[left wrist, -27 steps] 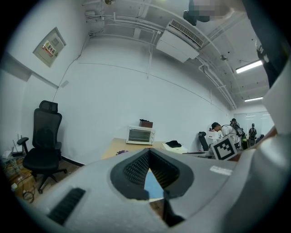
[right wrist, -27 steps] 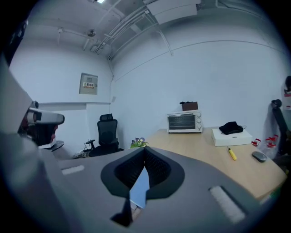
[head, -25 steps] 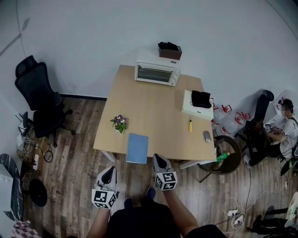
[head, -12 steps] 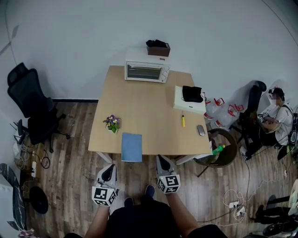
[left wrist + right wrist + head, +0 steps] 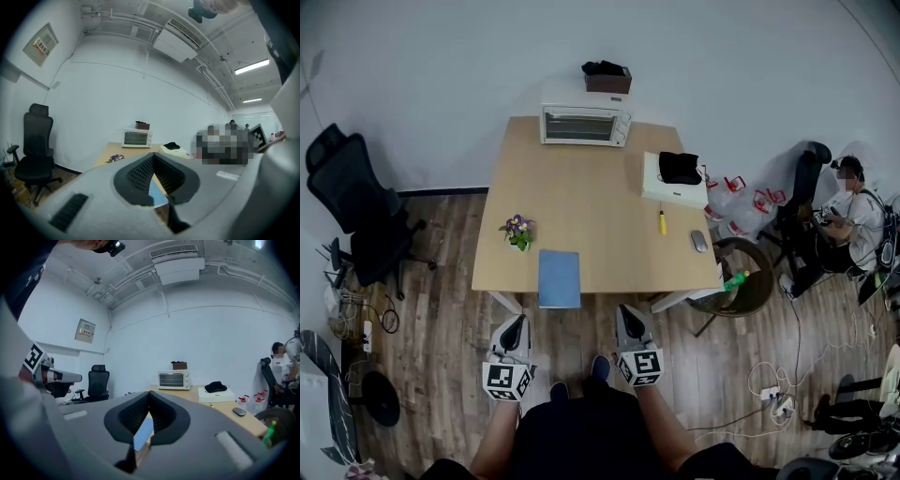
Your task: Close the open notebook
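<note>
Blue notebook point(image 5: 559, 277) looks closed at bench point(image 5: 581, 187) edge; left tool point(image 5: 516, 326), right tool point(image 5: 626, 317) pinched together, empty, held short, likely idle.

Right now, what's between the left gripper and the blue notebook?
Nothing but wooden floor, seen in the head view. The left gripper, jaws together and empty, hangs short of the near edge of the table, where the notebook lies.
</note>
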Motion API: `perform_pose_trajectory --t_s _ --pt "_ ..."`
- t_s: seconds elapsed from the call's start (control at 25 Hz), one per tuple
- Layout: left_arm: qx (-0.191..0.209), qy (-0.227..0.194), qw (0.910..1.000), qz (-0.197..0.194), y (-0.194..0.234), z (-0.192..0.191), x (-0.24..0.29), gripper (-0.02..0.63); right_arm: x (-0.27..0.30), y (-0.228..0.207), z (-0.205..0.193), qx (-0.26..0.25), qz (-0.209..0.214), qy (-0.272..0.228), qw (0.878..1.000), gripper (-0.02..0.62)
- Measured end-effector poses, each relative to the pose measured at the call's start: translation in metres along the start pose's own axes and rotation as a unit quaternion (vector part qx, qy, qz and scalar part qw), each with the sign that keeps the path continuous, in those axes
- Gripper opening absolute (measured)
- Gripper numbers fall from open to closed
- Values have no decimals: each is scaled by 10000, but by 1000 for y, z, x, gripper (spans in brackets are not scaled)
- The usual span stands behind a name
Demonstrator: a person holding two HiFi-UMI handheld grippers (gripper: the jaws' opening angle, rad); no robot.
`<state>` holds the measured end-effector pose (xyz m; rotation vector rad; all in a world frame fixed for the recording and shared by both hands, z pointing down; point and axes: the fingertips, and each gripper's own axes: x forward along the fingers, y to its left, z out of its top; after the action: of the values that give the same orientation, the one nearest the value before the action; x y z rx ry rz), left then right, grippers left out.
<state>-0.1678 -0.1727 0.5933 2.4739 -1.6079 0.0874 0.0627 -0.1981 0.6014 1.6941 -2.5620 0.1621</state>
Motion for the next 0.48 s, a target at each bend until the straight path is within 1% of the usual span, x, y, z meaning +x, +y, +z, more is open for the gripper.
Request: perform_pose_trajectory --t_s 0.16,0.4,0.48 --pt "8 9 10000 33 1 -1 -2 -5 -11 -6 -1 54 -113 2 9999 11" --pt "124 -18 9998 127 2 0 -5 -5 -22 -2 1 70 -103 -29 9999 9" --pt "107 -17 9998 148 3 -1 -5 -5 -24 -2 1 106 -116 -29 9999 9"
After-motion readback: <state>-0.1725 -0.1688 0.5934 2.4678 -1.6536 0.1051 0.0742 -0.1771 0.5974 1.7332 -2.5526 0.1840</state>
